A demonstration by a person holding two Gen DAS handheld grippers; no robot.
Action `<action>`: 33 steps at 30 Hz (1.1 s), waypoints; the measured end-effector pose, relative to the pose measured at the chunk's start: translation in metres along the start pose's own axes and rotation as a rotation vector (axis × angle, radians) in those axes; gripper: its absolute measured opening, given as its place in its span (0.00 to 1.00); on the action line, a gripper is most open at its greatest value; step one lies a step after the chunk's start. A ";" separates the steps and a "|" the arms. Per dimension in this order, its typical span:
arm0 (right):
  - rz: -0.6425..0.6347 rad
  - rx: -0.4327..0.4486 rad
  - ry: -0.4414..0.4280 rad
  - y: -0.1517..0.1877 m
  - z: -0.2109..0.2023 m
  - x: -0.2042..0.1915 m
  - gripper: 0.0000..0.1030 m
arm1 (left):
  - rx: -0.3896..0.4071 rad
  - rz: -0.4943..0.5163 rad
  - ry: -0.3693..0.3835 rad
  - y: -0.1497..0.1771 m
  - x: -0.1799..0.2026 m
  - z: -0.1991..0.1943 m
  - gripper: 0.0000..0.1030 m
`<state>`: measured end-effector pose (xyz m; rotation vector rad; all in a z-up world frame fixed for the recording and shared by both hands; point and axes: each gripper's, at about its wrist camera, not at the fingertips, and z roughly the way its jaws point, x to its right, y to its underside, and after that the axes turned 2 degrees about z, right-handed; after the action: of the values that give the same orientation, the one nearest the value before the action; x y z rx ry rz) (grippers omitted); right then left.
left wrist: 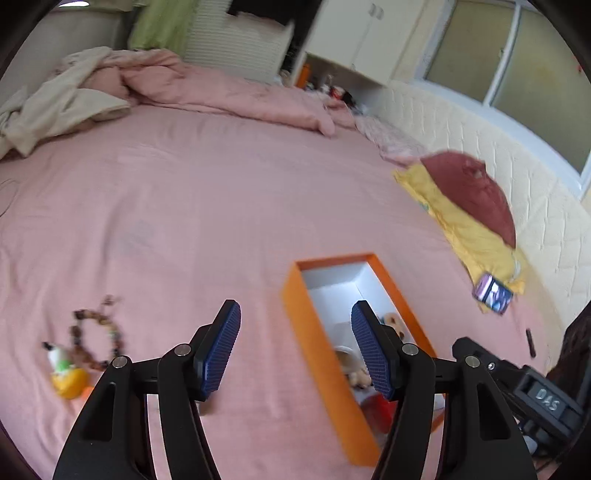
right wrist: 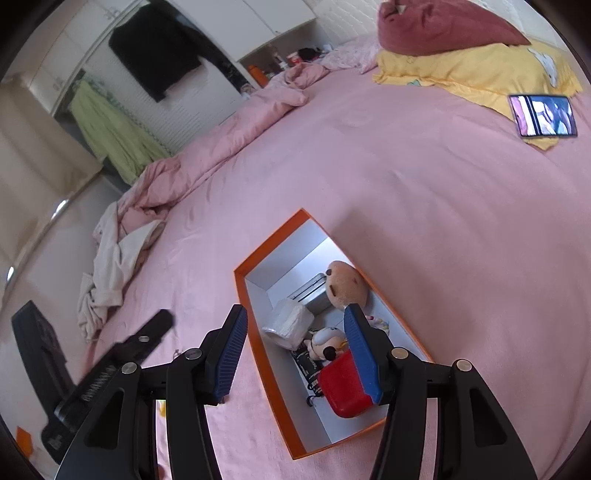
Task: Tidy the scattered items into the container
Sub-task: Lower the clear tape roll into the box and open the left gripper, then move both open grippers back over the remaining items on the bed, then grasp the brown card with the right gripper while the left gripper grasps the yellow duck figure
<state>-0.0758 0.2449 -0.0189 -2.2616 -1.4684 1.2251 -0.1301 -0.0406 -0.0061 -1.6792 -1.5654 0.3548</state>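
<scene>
Rectangular orange box; ribbed blue pads

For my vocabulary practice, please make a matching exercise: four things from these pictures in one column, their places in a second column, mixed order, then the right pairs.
Things:
1. red case
2. bead bracelet
3. phone
4. dark red pillow

Places:
A. on the yellow blanket
B. inside the orange box
C. at the yellow blanket's edge, screen lit
D. on the pink sheet, outside the box

Pairs: 1-B, 2-D, 3-C, 4-A
</scene>
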 end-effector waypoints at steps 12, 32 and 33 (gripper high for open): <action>-0.520 -0.189 -0.113 0.081 0.046 -0.107 0.52 | -0.106 -0.025 -0.318 0.073 -0.150 -0.056 0.79; -0.420 -0.387 -0.002 0.102 0.176 -0.132 0.59 | -0.272 -0.087 -0.221 0.067 -0.199 0.034 0.80; -0.435 -0.391 0.008 0.103 0.181 -0.136 0.60 | -0.277 -0.073 -0.231 0.067 -0.198 0.037 0.80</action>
<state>-0.1590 0.0326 -0.1186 -1.9774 -2.2041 0.8552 -0.1464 -0.2061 -0.1377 -1.8348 -1.9135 0.3140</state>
